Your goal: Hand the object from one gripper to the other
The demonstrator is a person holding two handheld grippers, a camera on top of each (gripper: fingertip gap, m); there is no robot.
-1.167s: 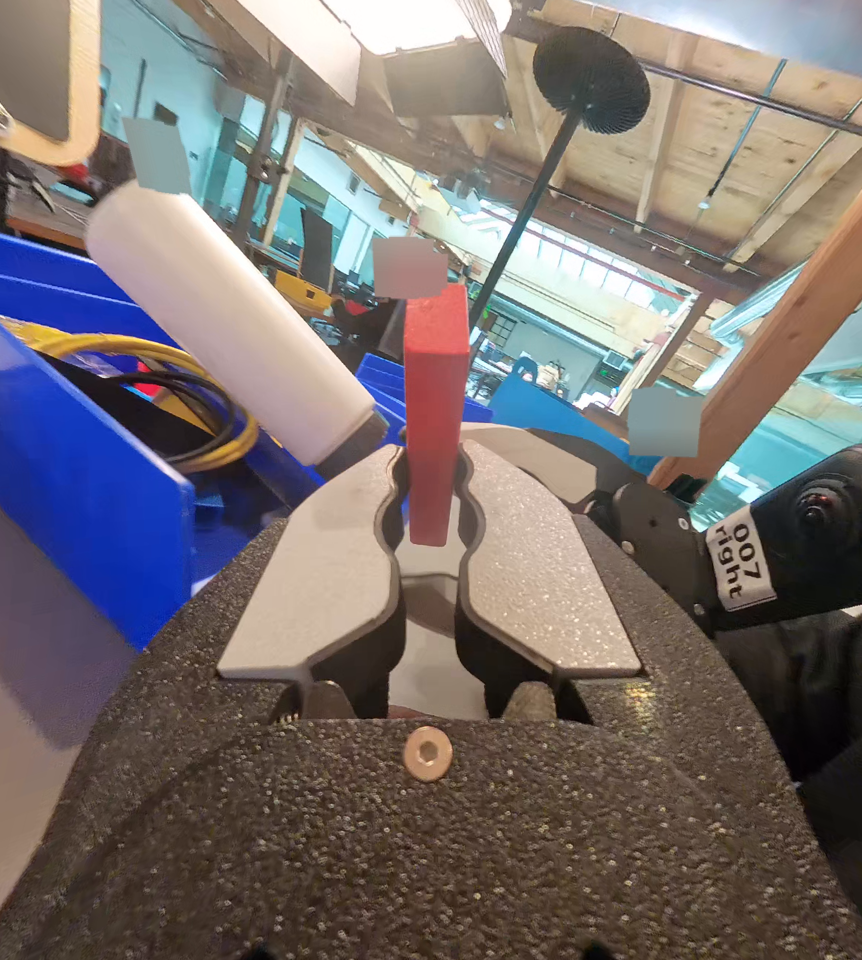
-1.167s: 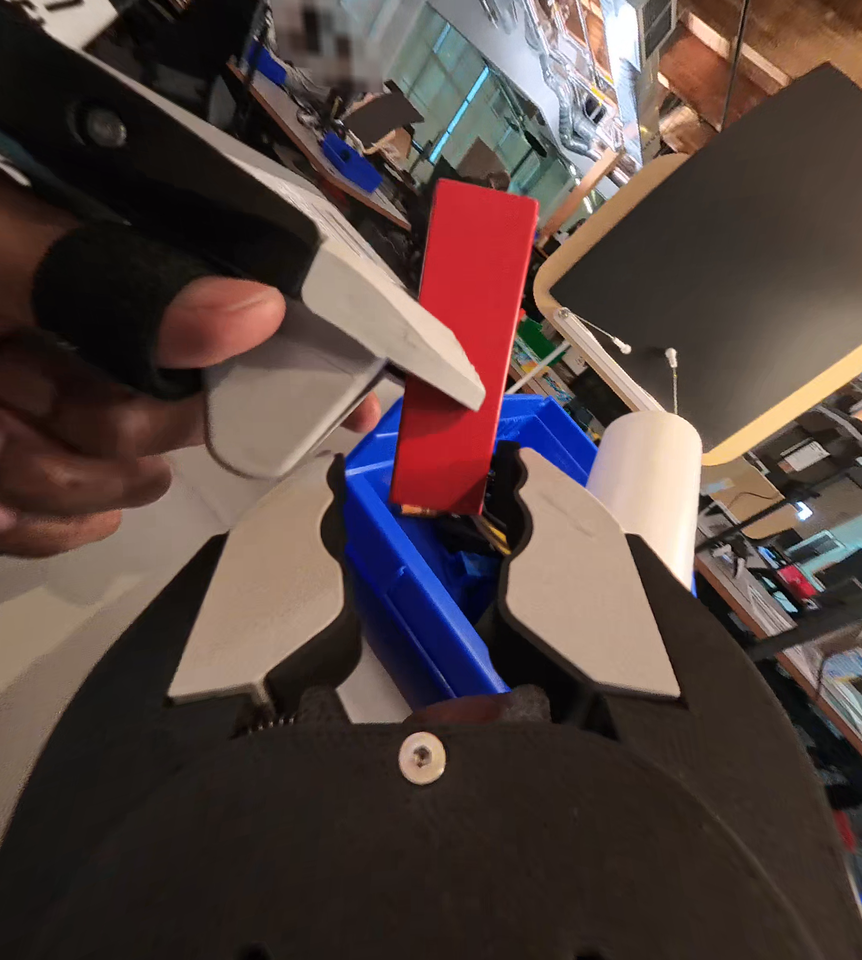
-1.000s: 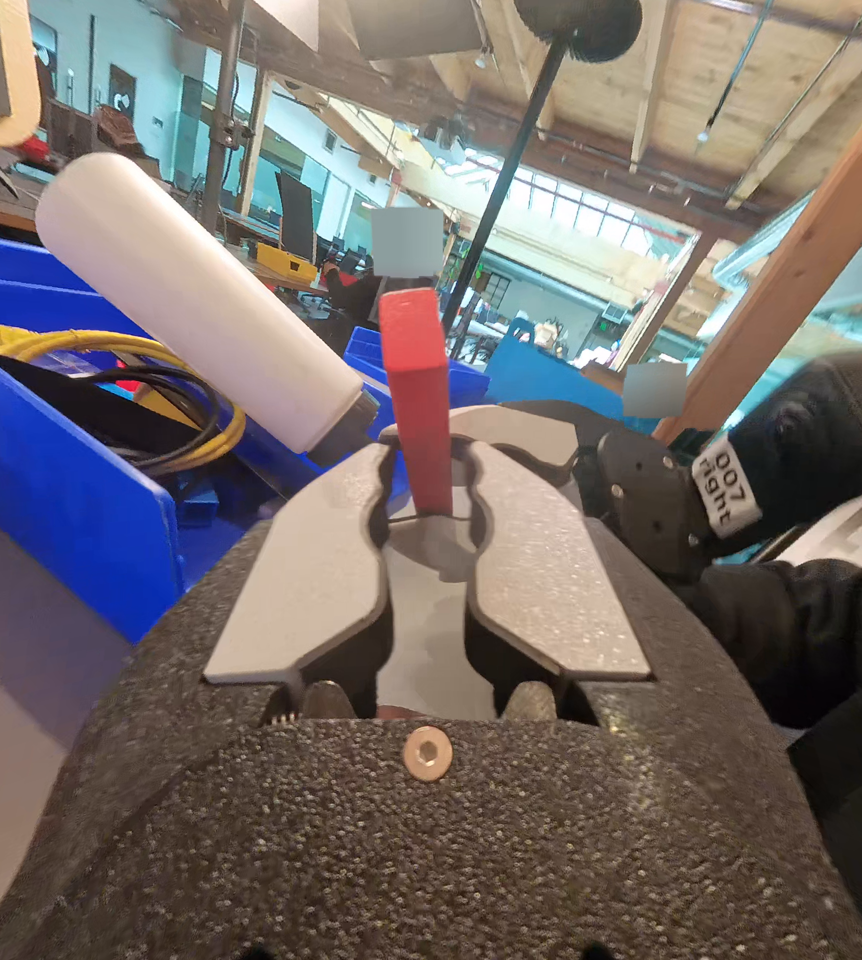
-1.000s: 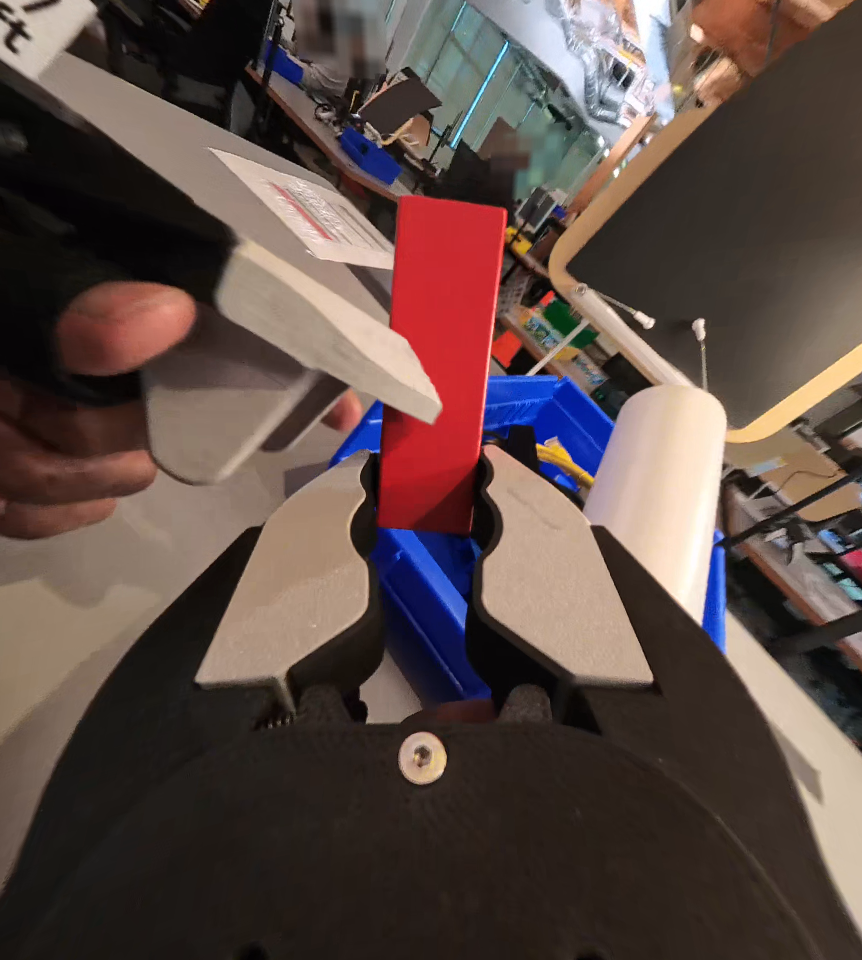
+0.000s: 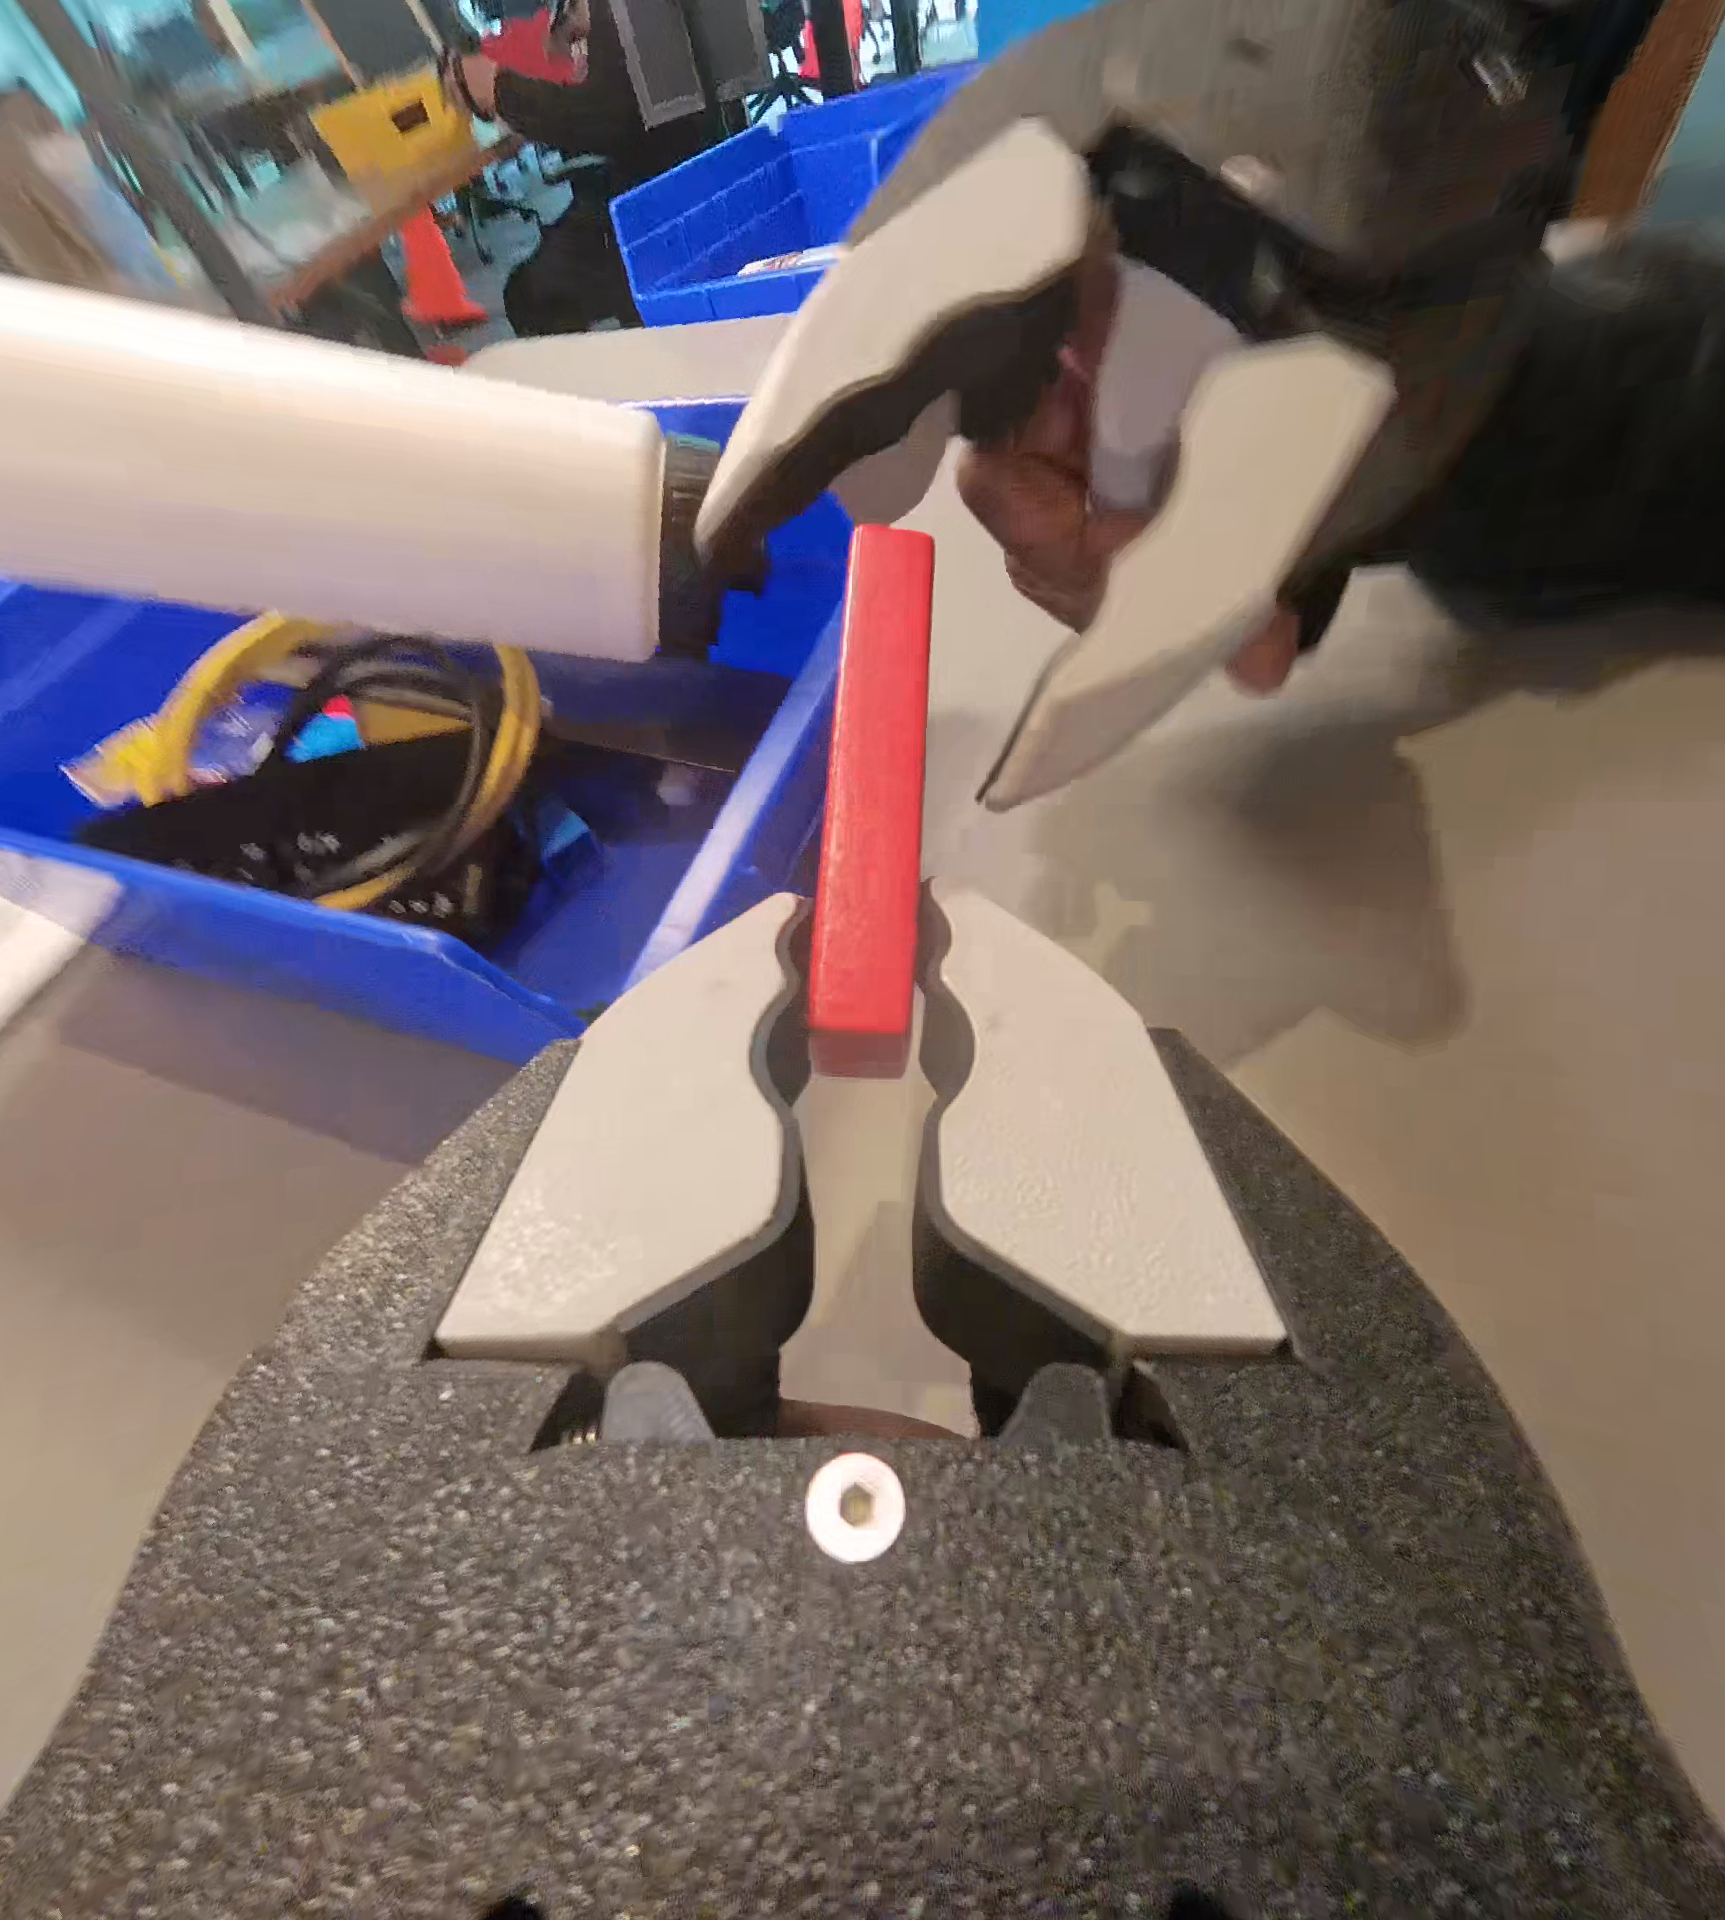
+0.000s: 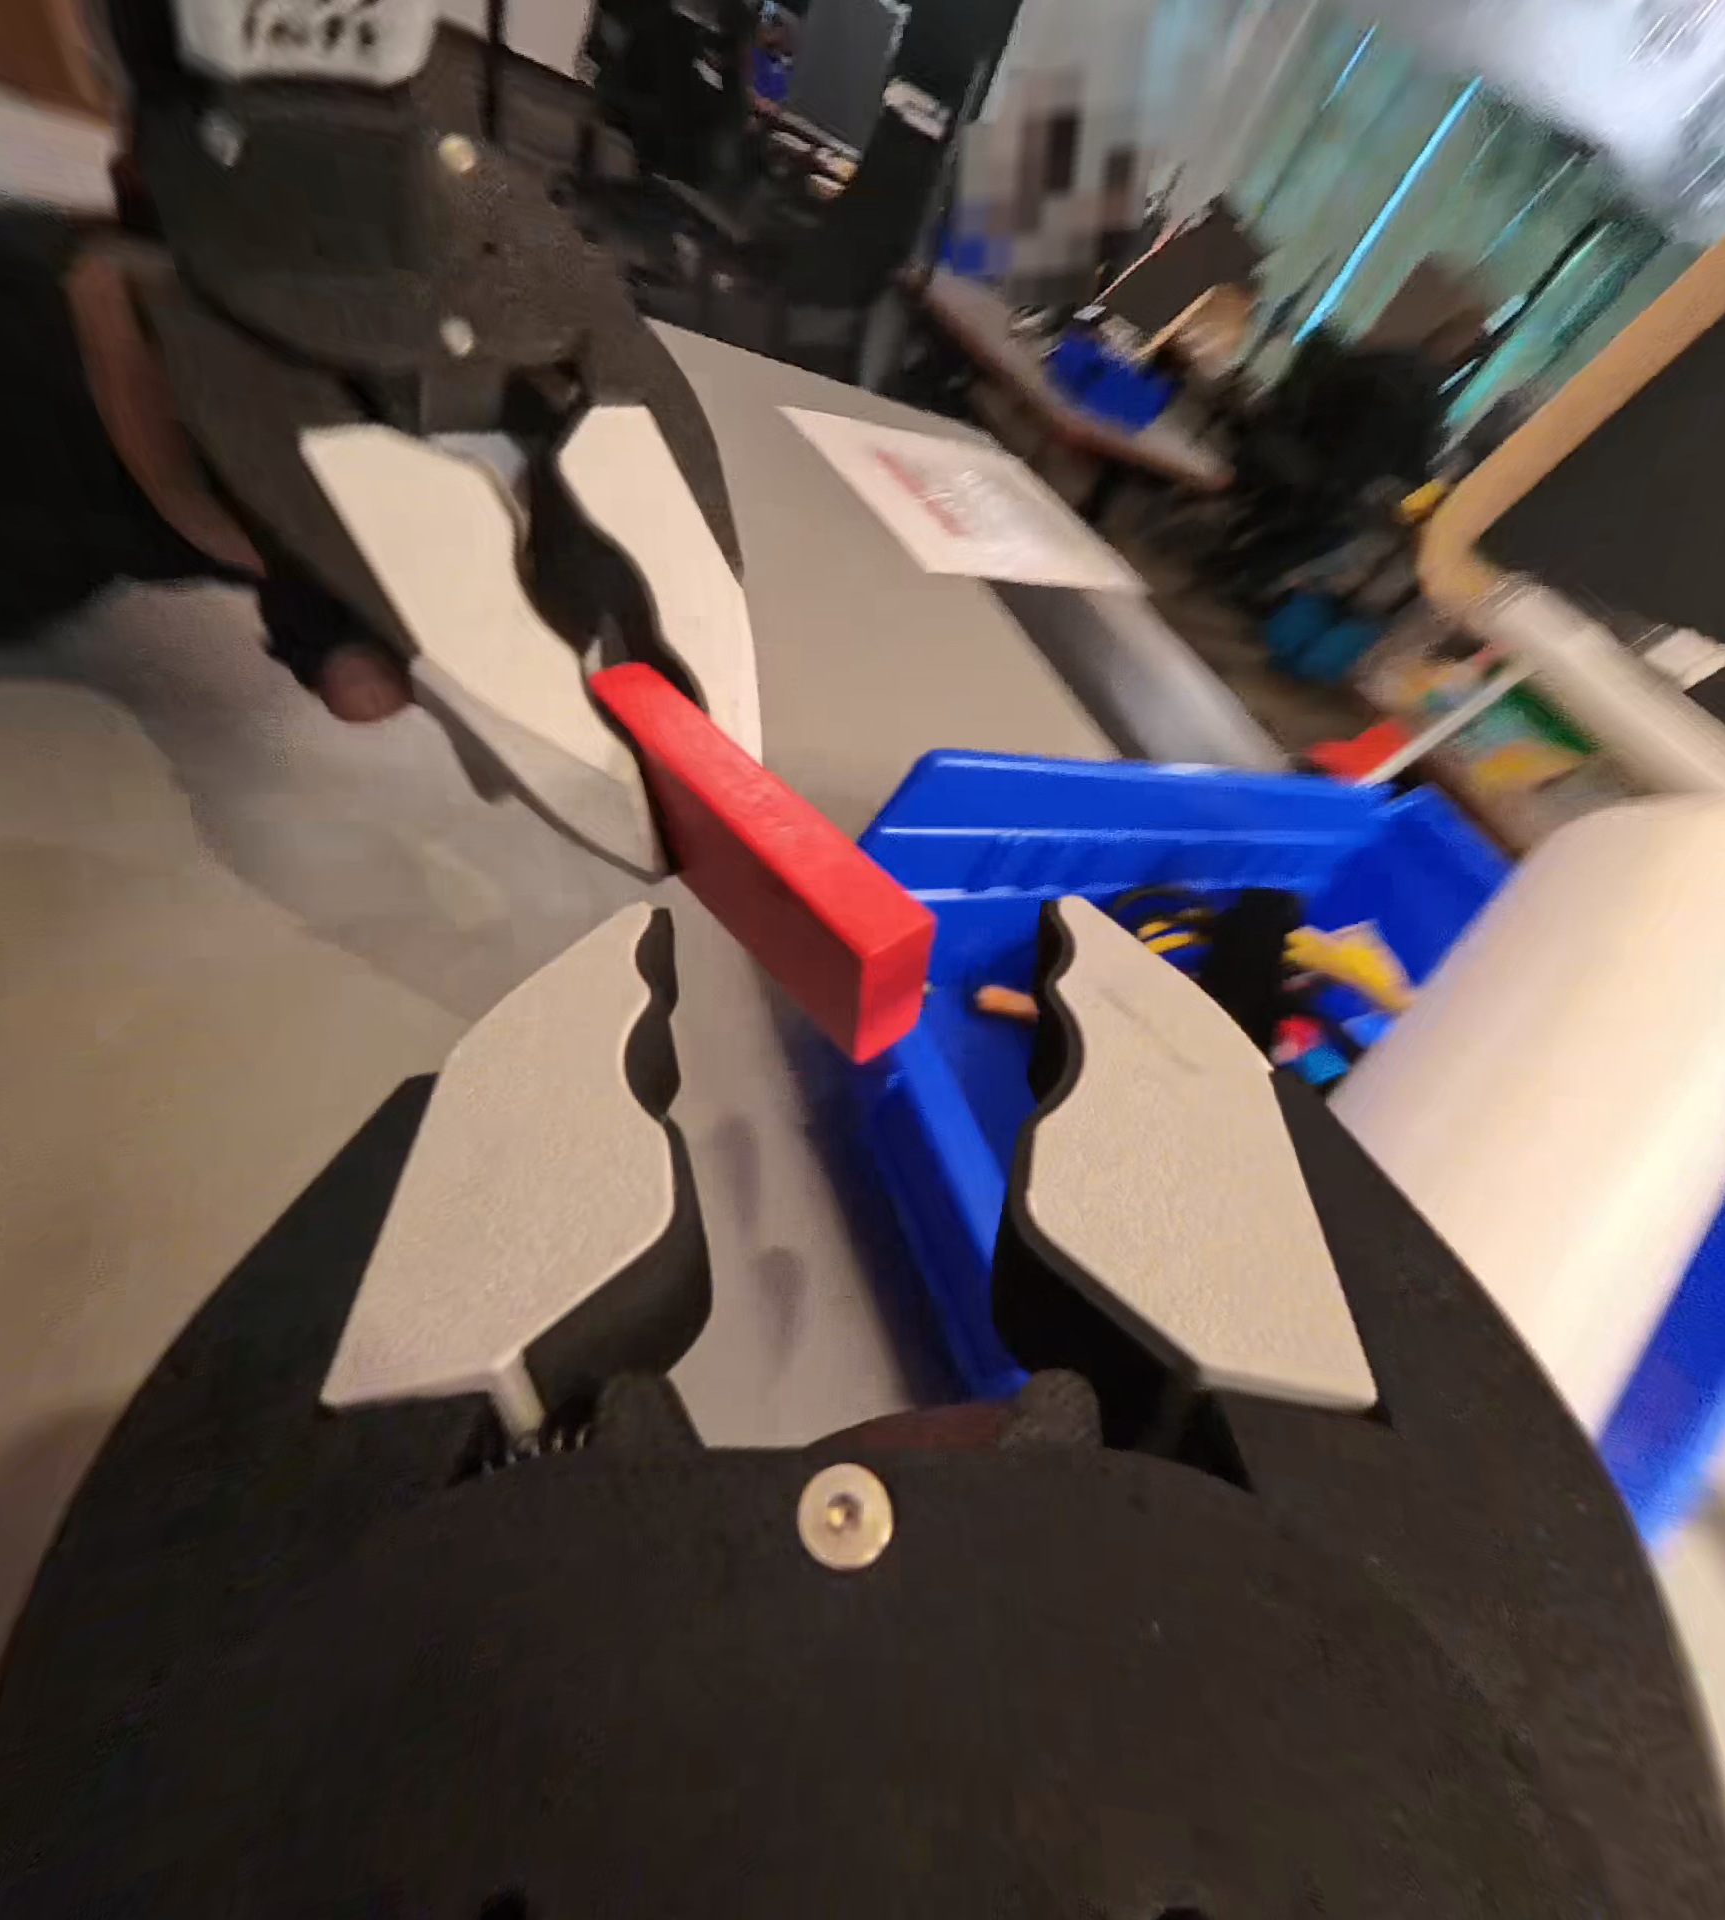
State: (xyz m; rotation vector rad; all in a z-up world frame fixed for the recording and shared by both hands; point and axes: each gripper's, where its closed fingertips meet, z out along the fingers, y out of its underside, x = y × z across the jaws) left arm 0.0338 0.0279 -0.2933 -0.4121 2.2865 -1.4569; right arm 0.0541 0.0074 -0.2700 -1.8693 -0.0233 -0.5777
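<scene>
A flat red block [image 5: 873, 779] is clamped at its near end in my left gripper [image 5: 863, 904], which is shut on it. The block sticks out forward over the grey table [image 5: 1409, 1091]. My right gripper [image 5: 847, 670] faces it from the far side, open, with its fingertips either side of the block's far end and not touching it. In the right wrist view my right gripper [image 6: 853, 914] is open and empty. The block's [image 6: 775, 862] free end lies at its mouth, and the left gripper [image 6: 676, 774] holds the other end.
A blue bin [image 5: 318, 956] of yellow and black cables sits on the table left of the block; it also shows in the right wrist view [image 6: 1149, 821]. A white cylinder [image 5: 266, 457] juts over the bin. A sheet of paper [image 6: 951, 499] lies farther back.
The right gripper was shut on the block's end a second ago; now it is open and drawn back a little. Both grippers have tipped down from the ceiling toward the table.
</scene>
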